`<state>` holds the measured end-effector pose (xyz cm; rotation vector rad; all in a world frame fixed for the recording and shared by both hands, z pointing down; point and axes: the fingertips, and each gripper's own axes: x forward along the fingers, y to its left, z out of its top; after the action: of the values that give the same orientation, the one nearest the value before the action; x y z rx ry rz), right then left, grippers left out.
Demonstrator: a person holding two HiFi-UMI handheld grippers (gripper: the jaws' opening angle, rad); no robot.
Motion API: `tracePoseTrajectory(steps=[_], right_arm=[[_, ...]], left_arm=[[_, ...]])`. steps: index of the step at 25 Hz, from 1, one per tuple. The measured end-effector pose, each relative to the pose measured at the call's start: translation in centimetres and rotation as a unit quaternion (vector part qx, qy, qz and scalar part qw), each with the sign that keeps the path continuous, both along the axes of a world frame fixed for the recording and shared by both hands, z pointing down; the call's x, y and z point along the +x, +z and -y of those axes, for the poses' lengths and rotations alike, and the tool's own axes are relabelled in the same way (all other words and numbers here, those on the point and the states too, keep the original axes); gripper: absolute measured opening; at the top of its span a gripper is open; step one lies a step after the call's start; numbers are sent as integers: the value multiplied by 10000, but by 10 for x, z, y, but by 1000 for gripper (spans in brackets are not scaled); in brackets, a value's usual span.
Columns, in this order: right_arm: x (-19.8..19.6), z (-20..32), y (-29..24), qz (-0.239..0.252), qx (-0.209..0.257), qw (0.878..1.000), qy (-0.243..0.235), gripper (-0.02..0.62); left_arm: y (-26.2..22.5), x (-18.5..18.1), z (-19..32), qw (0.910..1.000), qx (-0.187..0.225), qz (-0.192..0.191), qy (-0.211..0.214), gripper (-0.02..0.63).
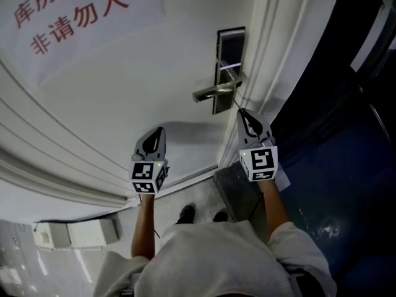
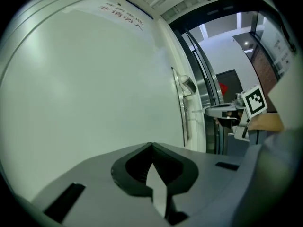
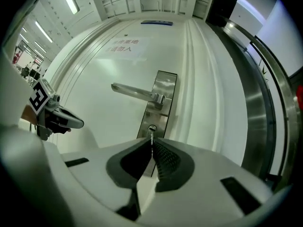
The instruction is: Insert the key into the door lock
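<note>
1. head view: i'm looking steeply down a white door (image 1: 124, 85) with a paper sign (image 1: 74, 17) in red characters at its upper left. the lock plate (image 1: 228, 48) sits near the door's right edge, and its lever handle (image 1: 213, 93) sticks out to the left. my right gripper (image 1: 242, 112) points its tips up at the plate's lower end. my left gripper (image 1: 162, 129) is off to the left, facing bare door, well apart from the lock.
2. left gripper view: the jaws meet at the tips with nothing between them. ahead is plain door. the plate shows edge-on at right, and the other gripper with its marker cube (image 2: 255, 100) is further right.
3. right gripper view: the jaws are pinched tight on the key (image 3: 151, 137), and its thin blade pokes out past the tips. the blade lines up with the round keyhole (image 3: 152, 128) in the plate, below the handle. i can't tell whether the tip is inside the keyhole or only at it.
</note>
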<state>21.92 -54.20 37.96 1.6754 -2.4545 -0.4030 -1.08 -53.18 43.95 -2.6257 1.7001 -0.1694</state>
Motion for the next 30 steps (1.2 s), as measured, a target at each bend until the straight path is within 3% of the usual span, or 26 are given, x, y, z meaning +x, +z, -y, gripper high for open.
tracePoseTrajectory(steps=[5,10,14,18,22,25,30], right_arm=[[-4,3,-7,-429,188,9989,-17,31],[-7,4,-11,-1484,506,9876,89,31],[-12,5,-12,-2613,877,9611,171,31],[-15,8,-4,-3874,1299,9121,327,31],[-17,10,3,-4599,1541,8734,427,31],[-18,11,4,-4781,1621,8620,469,31],[-19,11,4,-4842,1654,8579,459,31]], left_arm=[[1,-4,-1,10000,5,-13,-40,17],[-1,2,2,10000,34,-39,42,17],[-1,7,4,9999,41,-56,91,17],[1,9,6,9999,27,-56,114,17],[1,8,8,9999,17,-58,124,17],[2,10,9,9999,7,-67,135,17],[3,13,9,9998,-11,-71,178,17]])
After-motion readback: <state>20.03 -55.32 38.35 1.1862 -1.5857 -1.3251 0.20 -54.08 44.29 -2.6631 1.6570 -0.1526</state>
